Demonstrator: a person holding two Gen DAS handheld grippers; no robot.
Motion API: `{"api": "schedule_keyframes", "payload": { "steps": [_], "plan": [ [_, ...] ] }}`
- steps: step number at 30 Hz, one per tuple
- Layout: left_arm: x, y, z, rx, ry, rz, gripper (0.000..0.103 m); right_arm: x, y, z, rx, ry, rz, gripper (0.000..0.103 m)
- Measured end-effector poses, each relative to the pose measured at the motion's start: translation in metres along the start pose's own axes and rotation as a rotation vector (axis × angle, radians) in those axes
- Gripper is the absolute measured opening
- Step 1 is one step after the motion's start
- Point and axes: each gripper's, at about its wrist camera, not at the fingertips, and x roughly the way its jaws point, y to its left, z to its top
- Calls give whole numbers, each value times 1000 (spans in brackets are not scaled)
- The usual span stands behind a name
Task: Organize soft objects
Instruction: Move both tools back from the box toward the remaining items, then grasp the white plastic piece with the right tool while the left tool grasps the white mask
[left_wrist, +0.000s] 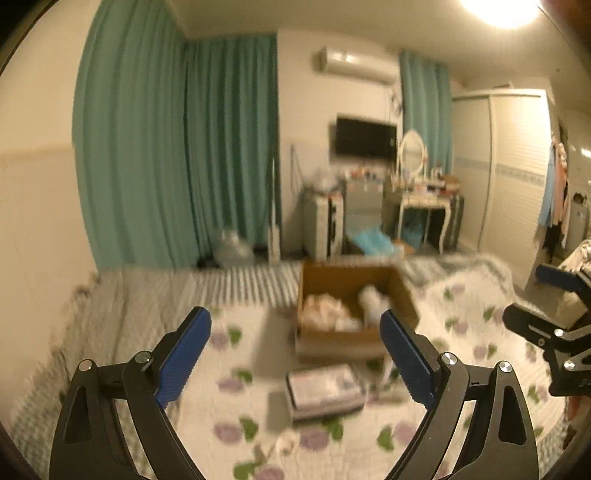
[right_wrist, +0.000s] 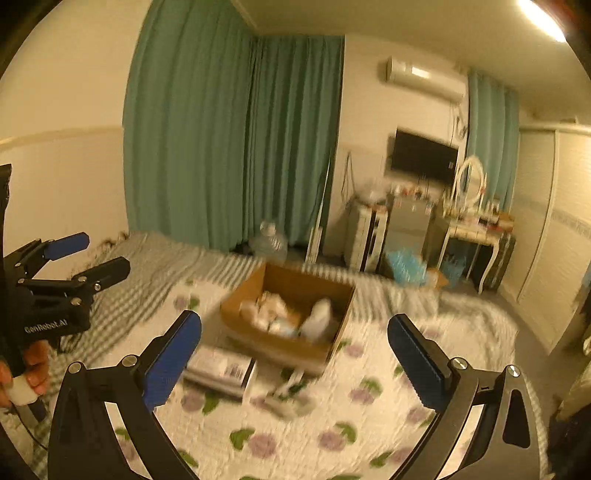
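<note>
An open cardboard box (left_wrist: 402, 291) stands on the floral bedspread (left_wrist: 229, 391), with several pale soft items (left_wrist: 325, 310) and a white one (left_wrist: 373, 301) inside. It also shows in the right wrist view (right_wrist: 343, 299), with the soft items (right_wrist: 273, 310) in it. My left gripper (left_wrist: 295, 343) is open and empty, held above the bed short of the box. My right gripper (right_wrist: 295, 350) is open and empty too. A flat white package (left_wrist: 325, 387) lies in front of the box, also in the right wrist view (right_wrist: 221, 369). A small pale item (right_wrist: 291, 398) lies beside it.
The bed has a striped grey blanket (left_wrist: 147, 295) at its far side. Beyond it are teal curtains (left_wrist: 177, 147), a dressing table (left_wrist: 424, 199), a wardrobe (left_wrist: 506, 166) and a large water bottle (right_wrist: 269, 240) on the floor. The other gripper (left_wrist: 546, 317) shows at the right edge.
</note>
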Motion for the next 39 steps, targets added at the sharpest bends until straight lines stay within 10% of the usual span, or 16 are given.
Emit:
{"api": "schedule_keyframes", "payload": {
  "steps": [17,23,28,34,39],
  "plan": [
    [136,24,-170,-75,491,75,94,195,-3,-168,165,462,28,99],
    [146,33,-174,-128,517,31,91,226,-9,-179,173,515,27,84],
    [151,30,-174,-120,512,-2,55,243,-12,-182,197,535,26,69],
    [144,28,-173,-121,496,-33,53,234,-12,-182,215,503,23,35],
    [134,29,-167,-127,466,-32,53,219,-13,-185,224,484,1,33]
  ]
}}
